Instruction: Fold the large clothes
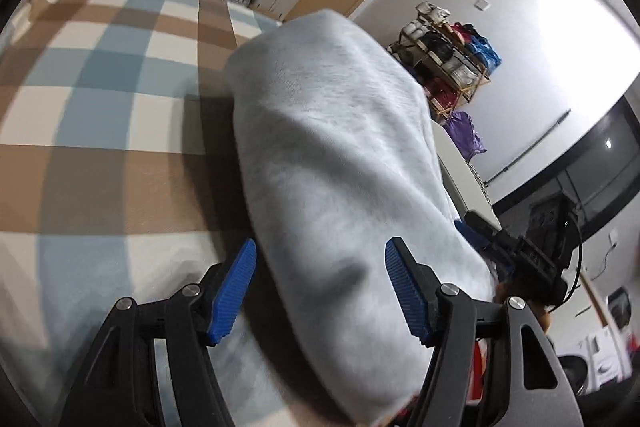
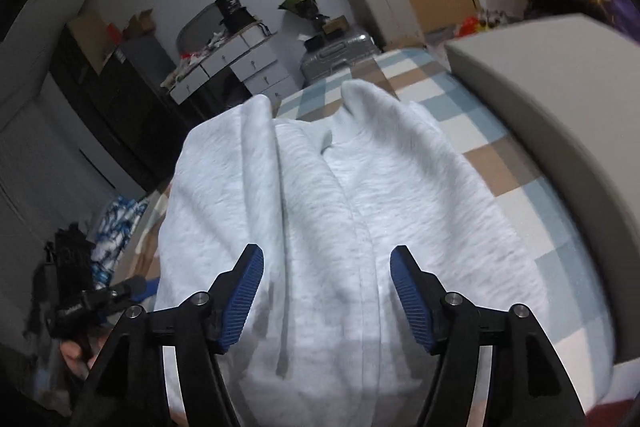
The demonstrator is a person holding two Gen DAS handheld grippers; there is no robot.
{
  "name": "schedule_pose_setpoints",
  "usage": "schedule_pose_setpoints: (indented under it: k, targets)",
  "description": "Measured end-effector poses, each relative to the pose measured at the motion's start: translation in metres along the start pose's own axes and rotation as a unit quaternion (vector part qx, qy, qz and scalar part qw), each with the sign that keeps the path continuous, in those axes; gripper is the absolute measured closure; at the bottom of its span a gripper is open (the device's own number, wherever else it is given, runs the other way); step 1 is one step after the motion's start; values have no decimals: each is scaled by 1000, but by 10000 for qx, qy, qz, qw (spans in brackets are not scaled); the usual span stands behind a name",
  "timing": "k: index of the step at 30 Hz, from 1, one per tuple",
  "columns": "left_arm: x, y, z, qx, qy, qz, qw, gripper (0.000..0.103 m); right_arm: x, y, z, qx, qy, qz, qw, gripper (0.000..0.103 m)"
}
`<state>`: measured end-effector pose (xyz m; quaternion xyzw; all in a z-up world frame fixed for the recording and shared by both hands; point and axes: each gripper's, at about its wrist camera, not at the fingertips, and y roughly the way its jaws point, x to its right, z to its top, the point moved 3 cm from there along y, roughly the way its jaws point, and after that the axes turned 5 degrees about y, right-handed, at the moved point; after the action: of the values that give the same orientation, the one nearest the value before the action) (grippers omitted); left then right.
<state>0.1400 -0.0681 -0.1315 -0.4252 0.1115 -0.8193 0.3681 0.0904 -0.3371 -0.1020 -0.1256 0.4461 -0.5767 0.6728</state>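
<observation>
Sweatshirt (image 2: 340,219) fabric, pale grey and thick, is lying in a long folded bundle on the checked blanket (image 1: 100,99), and everything else is best placed against that bundle. The left gripper (image 1: 320,291) is hovering over the bundle's near end with its blue pads standing apart and nothing pinched between them; in the left view the cloth is passing under the gap rather than being squeezed. The right gripper (image 2: 326,297) is poised over the same garment from the other side, its jaws likewise spread wide and gripping nothing, with a seam and a drawstring running between the pads below. To my eye the step in hand is taking a fresh hold for the next fold, so each pair of pads should be coming down on a true edge or corner, catching all the layers together, and both ends should be lifting evenly so the bundle is not twisting or sliding off the blanket. Beyond the bundle's far end, a hard suitcase (image 2: 340,55) is standing closed, its contents hidden. Further past it, drawers (image 2: 240,63) are sitting shut with clutter on top. To the bundle's right in the left view, a wooden rack (image 1: 448,55) is holding bags and shoes.
</observation>
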Motion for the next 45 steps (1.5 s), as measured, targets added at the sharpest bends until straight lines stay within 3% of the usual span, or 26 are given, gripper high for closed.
schedule_pose_setpoints:
  k: [3, 4, 7, 8, 11, 17, 20, 23, 25, 27, 28, 29, 30, 35, 38, 40, 43, 45]
  targets:
    - [-4, 18, 7, -101, -235, 138, 9996, 38, 5, 18, -5, -192, 187, 45, 9996, 51]
    - [-5, 19, 7, -79, -375, 125, 9992, 36, 4, 17, -6, -125, 176, -8, 9998, 52]
    - [-12, 18, 9, 107, -704, 130, 9974, 41, -3, 19, -9, -335, 124, 175, 9992, 52]
    - [-10, 14, 8, 154, -623, 197, 9977, 50, -6, 21, -12, -409, 145, 264, 9987, 52]
    - [-10, 4, 4, 166, -351, 331, 9987, 60, -17, 24, -21, -414, 115, 291, 9987, 52]
    - [-28, -26, -10, 158, -182, 625, 9978, 61, -45, 34, -41, -606, 94, 596, 9963, 52]
    - [-38, -45, -19, 189, -165, 830, 9962, 61, -63, 32, -63, -1030, -52, 941, 9902, 52]
    - [-42, -53, -21, 226, -113, 931, 9953, 61, -77, 24, -72, -1388, -576, 951, 9841, 53]
    - [-40, -55, -21, 266, -9, 1024, 9944, 61, -74, 17, -60, -1294, -706, 873, 9852, 53]
    - [-37, -54, -20, 247, 150, 1169, 9927, 61, -58, 16, -49, -1126, -771, 480, 9895, 44]
    - [-36, -54, -19, 248, 170, 1191, 9924, 61, -43, 20, -48, -1312, -575, 332, 9891, 45]
    - [-36, -53, -17, 248, 174, 1208, 9922, 61, -36, 19, -48, -1362, -401, 451, 9888, 53]
    - [-36, -53, -16, 258, 186, 1234, 9918, 61, -33, 15, -46, -1320, -289, 536, 9894, 53]
    - [-39, -64, -10, 518, 269, 1446, 9878, 61, -53, 11, -9, -925, -506, 478, 9933, 49]
    - [-35, -70, 0, 697, 325, 1477, 9860, 61, -56, 33, 33, -790, 46, 534, 9954, 49]
    - [-27, -75, 8, 876, 441, 1490, 9840, 61, -57, 57, 55, -918, 415, 603, 9931, 50]
    - [-11, -69, 17, 877, 691, 1289, 9854, 61, -70, 96, 60, -1349, 549, 779, 9863, 50]
    - [2, -53, 17, 625, 1002, 1157, 9862, 61, -78, 107, 47, -1608, 510, 815, 9823, 61]
